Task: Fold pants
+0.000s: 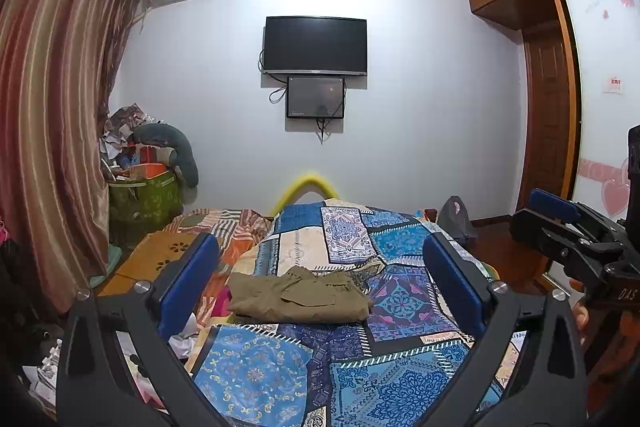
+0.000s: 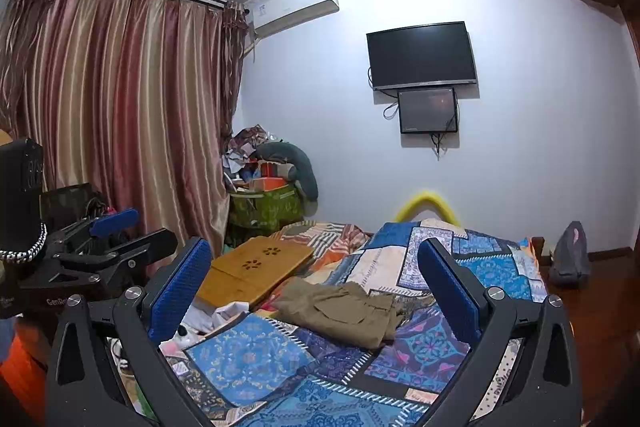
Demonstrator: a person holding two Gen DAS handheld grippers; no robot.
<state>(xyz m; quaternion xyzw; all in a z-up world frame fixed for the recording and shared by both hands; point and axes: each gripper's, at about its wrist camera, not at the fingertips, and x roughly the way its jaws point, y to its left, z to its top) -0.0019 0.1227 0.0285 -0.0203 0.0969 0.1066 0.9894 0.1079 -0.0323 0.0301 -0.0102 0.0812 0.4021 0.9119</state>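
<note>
Readable text: "DAS" on your right gripper [image 1: 560, 223] body as seen from the left wrist; "GenRo…", partly cut off, on your left gripper [image 2: 120, 227] from the right wrist. TV [image 1: 315, 45] brand too small to read. Both grippers are spread wide, blue pads [image 1: 190, 279] bare, gripping nothing, touching nothing. Olive pants [image 1: 298, 295] lie folded on the patchwork bedspread [image 1: 400, 379], ahead of both tools, well apart from the pads.

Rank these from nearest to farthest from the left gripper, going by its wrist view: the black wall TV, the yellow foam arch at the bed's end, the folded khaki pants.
1. Folded khaki pants: on the quilt, between the open fingers.
2. Yellow foam arch: at the bed's far end.
3. Black wall TV: high on the back wall.
</note>
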